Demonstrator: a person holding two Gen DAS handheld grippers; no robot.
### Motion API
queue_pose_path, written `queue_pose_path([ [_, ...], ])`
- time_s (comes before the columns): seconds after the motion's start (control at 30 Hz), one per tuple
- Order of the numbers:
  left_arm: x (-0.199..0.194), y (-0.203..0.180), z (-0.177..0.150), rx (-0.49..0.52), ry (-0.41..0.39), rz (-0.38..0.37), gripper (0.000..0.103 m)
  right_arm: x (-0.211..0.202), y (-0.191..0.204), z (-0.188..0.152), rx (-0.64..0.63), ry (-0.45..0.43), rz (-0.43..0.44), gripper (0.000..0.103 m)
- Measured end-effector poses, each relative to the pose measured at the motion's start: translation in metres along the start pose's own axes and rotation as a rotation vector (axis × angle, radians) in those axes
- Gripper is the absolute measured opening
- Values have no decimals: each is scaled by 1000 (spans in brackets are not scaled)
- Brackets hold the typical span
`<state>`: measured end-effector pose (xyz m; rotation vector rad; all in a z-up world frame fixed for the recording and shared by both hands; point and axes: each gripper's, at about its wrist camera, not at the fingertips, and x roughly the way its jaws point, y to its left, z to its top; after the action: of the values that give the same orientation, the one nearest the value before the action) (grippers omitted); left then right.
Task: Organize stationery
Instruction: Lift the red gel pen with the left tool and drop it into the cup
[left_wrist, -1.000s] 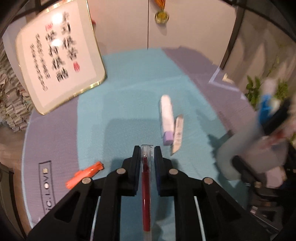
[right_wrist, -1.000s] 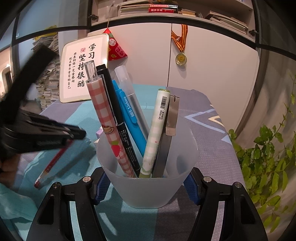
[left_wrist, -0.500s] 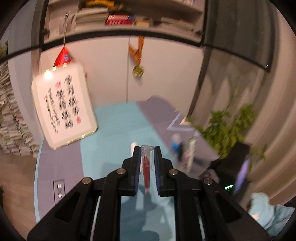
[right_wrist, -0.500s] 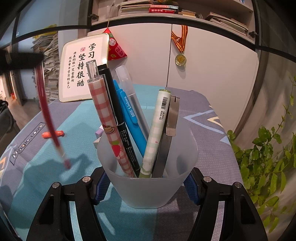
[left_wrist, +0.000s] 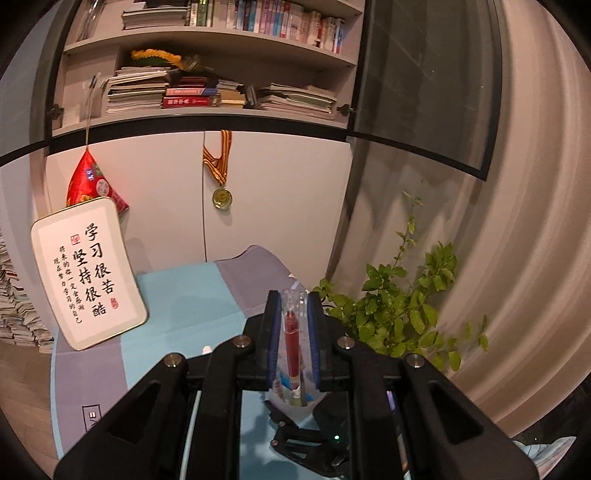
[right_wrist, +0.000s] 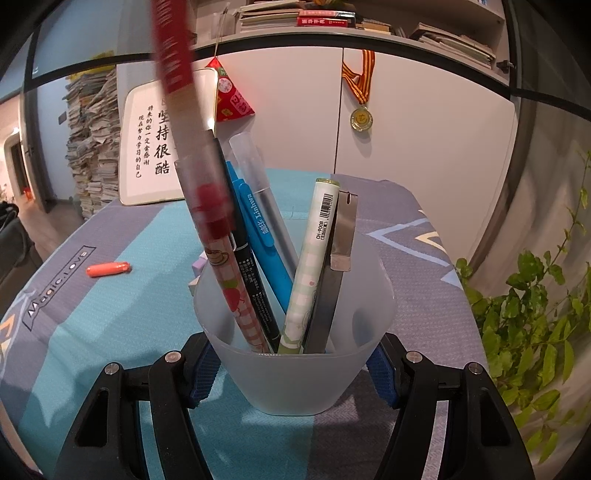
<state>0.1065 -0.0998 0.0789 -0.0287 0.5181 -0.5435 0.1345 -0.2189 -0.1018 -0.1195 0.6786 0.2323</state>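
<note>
Left wrist: tongs (left_wrist: 291, 341) tight on red pen (left_wrist: 291, 345).

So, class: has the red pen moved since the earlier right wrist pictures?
Yes. The red pen has swung right from beside the framed sign to above the cup.

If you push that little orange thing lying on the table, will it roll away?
Probably. The orange cap looks round and tube-shaped and lies on its side, so a sideways nudge would likely roll it. The woven tablecloth may slow it. It looks small and plastic, so probably light and stiff.
</note>
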Motion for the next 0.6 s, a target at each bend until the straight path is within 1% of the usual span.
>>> queue_pose_path([
  [0.13, 13, -3, -5, 20, 21, 11, 12, 1, -1, 0, 3, -2, 3, 69],
  [0.27, 34, 4, -15, 13, 87, 27, 12, 1, -1, -1, 3, -2, 2, 69],
  [0.47, 55, 10, -30, -4, 191, 9, 12, 0, 0, 0, 1, -1, 0, 69],
  [0.53, 57, 12, -33, -7, 212, 6, 15, 1, 0, 0, 1, -1, 0, 69],
  [0.6, 52, 15, -33, -11, 201, 12, 23, 0, 0, 0, 1, -1, 0, 69],
])
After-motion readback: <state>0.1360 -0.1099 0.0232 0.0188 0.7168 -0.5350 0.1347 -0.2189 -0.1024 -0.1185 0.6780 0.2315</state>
